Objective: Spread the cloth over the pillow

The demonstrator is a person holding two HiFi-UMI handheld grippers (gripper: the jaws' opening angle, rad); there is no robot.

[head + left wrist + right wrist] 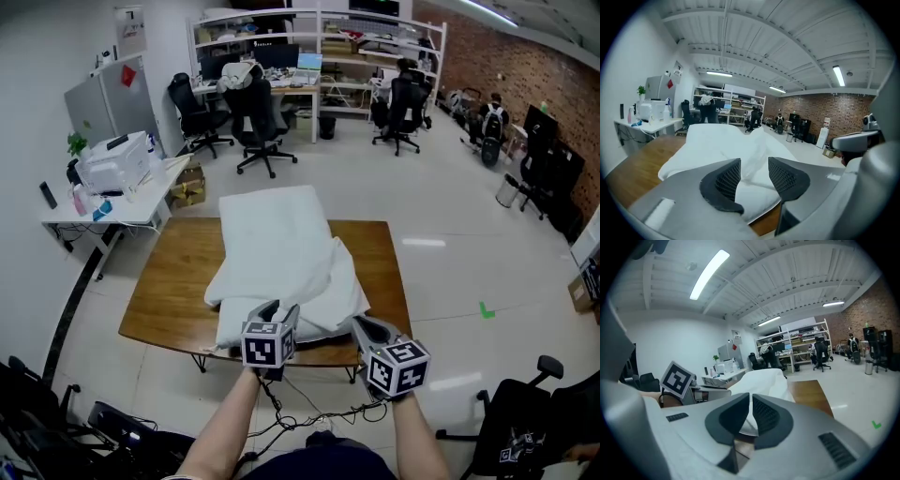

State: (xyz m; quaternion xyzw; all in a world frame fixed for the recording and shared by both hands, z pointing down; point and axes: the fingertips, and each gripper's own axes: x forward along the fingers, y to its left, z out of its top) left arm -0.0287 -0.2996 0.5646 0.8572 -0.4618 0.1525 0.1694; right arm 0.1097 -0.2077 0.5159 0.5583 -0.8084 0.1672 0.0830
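Cloth (323, 281): white, lying bunched and folded over the near half of the white pillow (272, 220), with its loose edge hanging toward the near edge of the wooden table (173, 281). The pillow lies lengthwise along the middle of the table, and its far half is uncovered. Left gripper (281, 312): positioned at the near table edge, just beside the cloth. In the left gripper view the left gripper (753, 161) has its jaws set apart with a clear gap. The cloth (754, 140) shows through that gap and rises into a ridge beyond it, but neither pad presses on it, so this tool holds nothing. The pillow (708, 133) and the table (635, 161) extend away behind the cloth. Right gripper (367, 328): positioned at the near right corner of the cloth. In the right gripper view the right gripper (751, 404) has its jaws drawn almost fully together, and a thin strip of the cloth (749, 420) is pinched between the pads. The rest of the fabric forms a mound ahead of the jaws, and bare table (811, 392) shows to its right. The marker cube (677, 378) of the left gripper appears at the left of that view, near the right gripper.
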